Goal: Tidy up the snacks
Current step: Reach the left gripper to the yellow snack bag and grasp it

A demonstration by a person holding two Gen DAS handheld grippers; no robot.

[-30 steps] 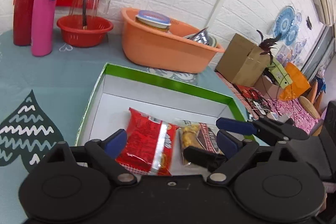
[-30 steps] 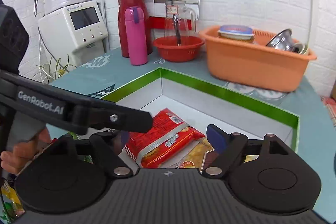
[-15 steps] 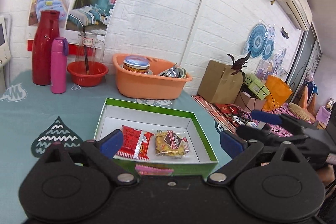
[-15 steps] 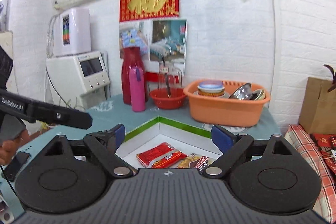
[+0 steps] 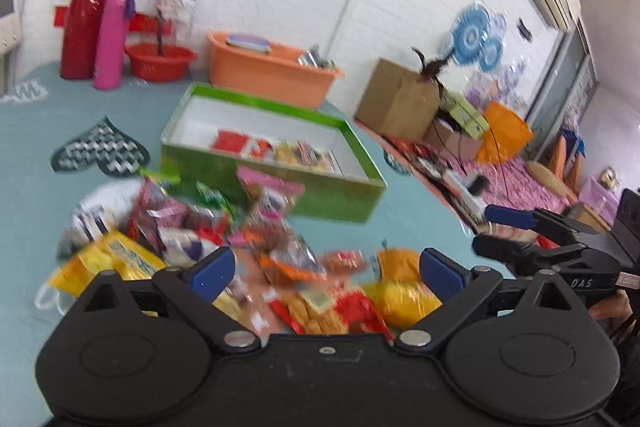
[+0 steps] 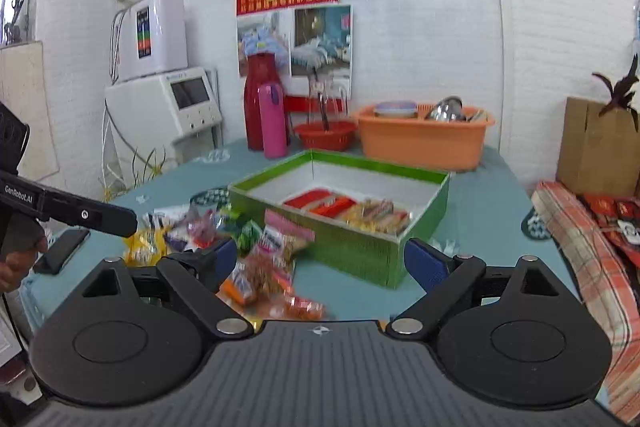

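Two claws, left claw [image 5: 326, 269] and right claw [image 6: 316, 261], are spread wide, holding nothing, above the pile of shiny snack packets [image 5: 240, 247] beside the green cardboard box [image 6: 360, 251].

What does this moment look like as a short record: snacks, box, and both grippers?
loose snacks: a pile of packets on the teal tablecloth, in front of the box
green box: open, a row of packets lying on its white floor
left gripper: jaws open, holding nothing, above the pile
right gripper: jaws open, holding nothing, facing the box
image quality: left view blurred, packet labels unreadable
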